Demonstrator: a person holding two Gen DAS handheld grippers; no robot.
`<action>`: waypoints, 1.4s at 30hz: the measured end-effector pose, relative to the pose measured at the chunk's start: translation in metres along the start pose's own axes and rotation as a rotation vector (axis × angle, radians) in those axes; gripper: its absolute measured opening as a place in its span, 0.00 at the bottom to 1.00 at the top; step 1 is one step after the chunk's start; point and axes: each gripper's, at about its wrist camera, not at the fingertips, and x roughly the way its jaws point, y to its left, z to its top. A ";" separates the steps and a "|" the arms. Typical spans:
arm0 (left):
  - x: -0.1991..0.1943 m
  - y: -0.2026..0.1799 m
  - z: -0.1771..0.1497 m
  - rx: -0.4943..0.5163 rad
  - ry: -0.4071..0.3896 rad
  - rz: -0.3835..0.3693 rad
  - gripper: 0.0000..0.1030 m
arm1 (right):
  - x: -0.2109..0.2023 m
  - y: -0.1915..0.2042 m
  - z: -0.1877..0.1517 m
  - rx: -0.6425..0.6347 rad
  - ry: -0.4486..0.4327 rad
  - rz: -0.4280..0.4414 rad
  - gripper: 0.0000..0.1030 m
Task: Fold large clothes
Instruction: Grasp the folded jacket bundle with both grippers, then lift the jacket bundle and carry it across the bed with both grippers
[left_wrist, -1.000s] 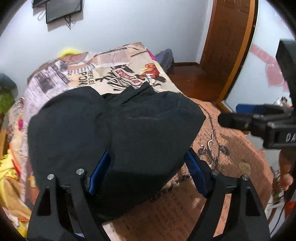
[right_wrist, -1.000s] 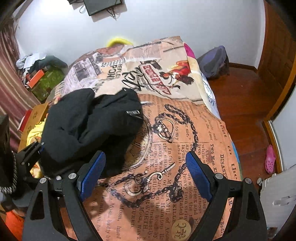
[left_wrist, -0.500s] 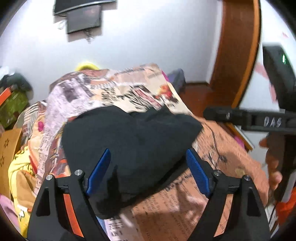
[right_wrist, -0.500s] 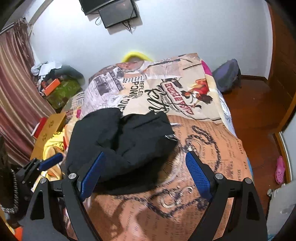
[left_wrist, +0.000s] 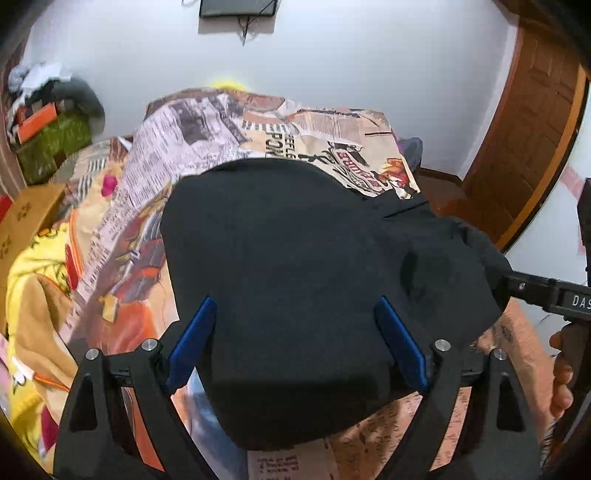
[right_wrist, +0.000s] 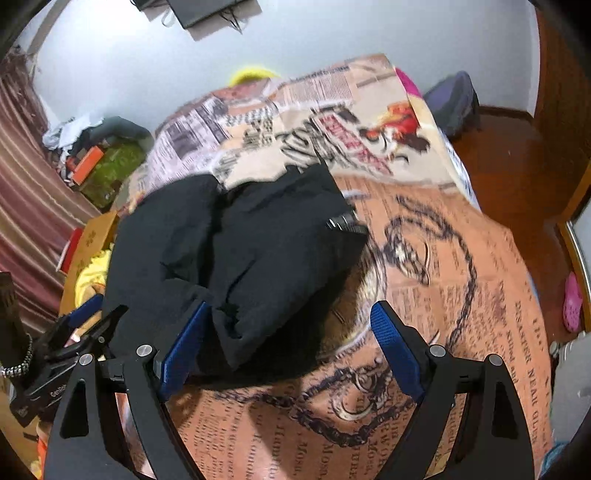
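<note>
Black garment (left_wrist: 295, 280) lies bunched on the bed (right_wrist: 424, 295), on the newspaper-print bedspread, toward the bed's left half and nearer its foot than the pillow end. It is not flat: in the right wrist view one thick fold overlaps another, and a metal fastener (right_wrist: 341, 223) shows at the garment's right edge.

Left gripper (left_wrist: 295, 339): blue pads spread wide apart, nothing clamped between them. The garment fills the space ahead of and between the fingers; contact with the cloth cannot be confirmed.

Right gripper (right_wrist: 286, 345): pads likewise wide apart, holding nothing. Its left pad (right_wrist: 183, 349) sits at the garment's near edge, where a fold of cloth hangs beside it; its right pad is over bare bedspread. In the left wrist view, one black finger of this gripper reaches in from the right, its tip hidden at the garment's right-hand lobe; the person's hand (left_wrist: 561, 373) shows behind it. The left gripper appears in the right wrist view at the garment's left side (right_wrist: 88, 317).

Surroundings relative to the bed: white wall beyond its head with a dark wall-mounted screen (left_wrist: 238, 7); a wooden door (left_wrist: 528, 122) to its right; a cardboard box (left_wrist: 26, 214), yellow cloth and clutter to its left; a pink shoe (right_wrist: 572, 301) on the floor to its right.
</note>
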 end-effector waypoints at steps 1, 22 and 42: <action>0.000 -0.003 -0.002 0.020 -0.005 0.012 0.87 | 0.003 -0.001 -0.004 -0.005 0.015 -0.007 0.84; 0.023 0.081 0.002 -0.326 0.162 -0.195 0.96 | 0.016 -0.023 0.015 0.065 0.075 0.168 0.84; 0.079 0.108 -0.007 -0.598 0.310 -0.447 0.99 | 0.055 -0.019 0.025 0.139 0.200 0.282 0.51</action>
